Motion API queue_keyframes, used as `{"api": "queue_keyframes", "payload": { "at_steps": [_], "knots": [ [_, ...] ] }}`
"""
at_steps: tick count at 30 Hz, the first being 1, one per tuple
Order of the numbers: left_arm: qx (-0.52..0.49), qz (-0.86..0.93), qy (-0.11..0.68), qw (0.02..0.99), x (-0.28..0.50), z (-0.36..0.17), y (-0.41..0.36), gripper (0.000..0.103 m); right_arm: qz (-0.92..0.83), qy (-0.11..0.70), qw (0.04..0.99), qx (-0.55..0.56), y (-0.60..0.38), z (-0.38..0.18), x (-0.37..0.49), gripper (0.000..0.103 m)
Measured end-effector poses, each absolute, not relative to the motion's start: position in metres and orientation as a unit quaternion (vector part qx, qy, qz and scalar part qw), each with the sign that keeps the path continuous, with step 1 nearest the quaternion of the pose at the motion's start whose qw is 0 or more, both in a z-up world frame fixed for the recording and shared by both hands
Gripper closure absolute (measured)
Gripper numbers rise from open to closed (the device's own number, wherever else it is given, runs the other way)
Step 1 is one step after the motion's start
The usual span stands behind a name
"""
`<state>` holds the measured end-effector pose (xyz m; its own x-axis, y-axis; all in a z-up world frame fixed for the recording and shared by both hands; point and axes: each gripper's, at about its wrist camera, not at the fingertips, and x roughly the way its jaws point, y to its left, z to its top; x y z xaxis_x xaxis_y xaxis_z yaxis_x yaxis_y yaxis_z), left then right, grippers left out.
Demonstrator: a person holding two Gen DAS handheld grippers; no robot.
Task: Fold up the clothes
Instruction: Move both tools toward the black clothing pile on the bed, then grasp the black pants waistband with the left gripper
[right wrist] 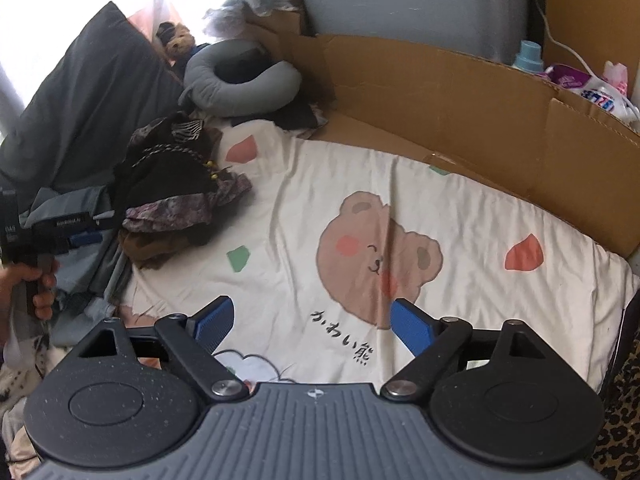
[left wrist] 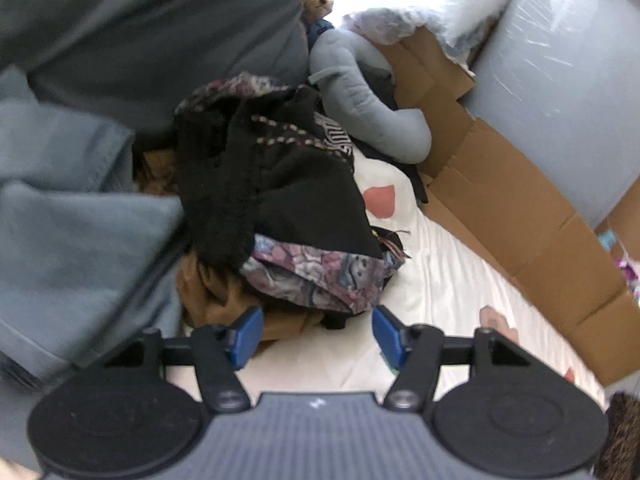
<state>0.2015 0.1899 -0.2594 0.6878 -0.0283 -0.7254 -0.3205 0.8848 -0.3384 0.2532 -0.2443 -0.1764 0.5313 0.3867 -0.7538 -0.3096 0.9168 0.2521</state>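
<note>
Clothes pile (left wrist: 280, 208) soft, limp, light; pinch top black hem. Left gripper (left wrist: 318, 334), right gripper (right wrist: 312, 322) jaws spread, holding nothing.

A home bedroom: bear-print bedsheet (right wrist: 360, 208), pillow (right wrist: 80, 92), heaped clothes (left wrist: 280, 200), neck cushion (right wrist: 240, 80).

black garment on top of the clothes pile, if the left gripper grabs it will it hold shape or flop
The black garment will probably flop: it already lies crumpled in soft folds. It is tangled over the floral fabric, so lifting may drag that along. The open left gripper would likely pinch only one layer.
</note>
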Motion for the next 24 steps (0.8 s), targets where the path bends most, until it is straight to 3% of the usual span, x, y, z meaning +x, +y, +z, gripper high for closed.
{"api": "queue_keyframes", "payload": {
  "at_steps": [9,24],
  "knots": [
    [-0.300,0.078,0.336,0.889,0.218,-0.305,0.210,0.048,0.191,0.455,0.866,0.083,-0.248,-0.208,0.256,0.014],
    [-0.446,0.059,0.258,0.855,0.222,-0.351,0.237,0.049,0.201,0.471,0.856,0.067,-0.233,-0.218,0.248,0.014]
  ]
}}
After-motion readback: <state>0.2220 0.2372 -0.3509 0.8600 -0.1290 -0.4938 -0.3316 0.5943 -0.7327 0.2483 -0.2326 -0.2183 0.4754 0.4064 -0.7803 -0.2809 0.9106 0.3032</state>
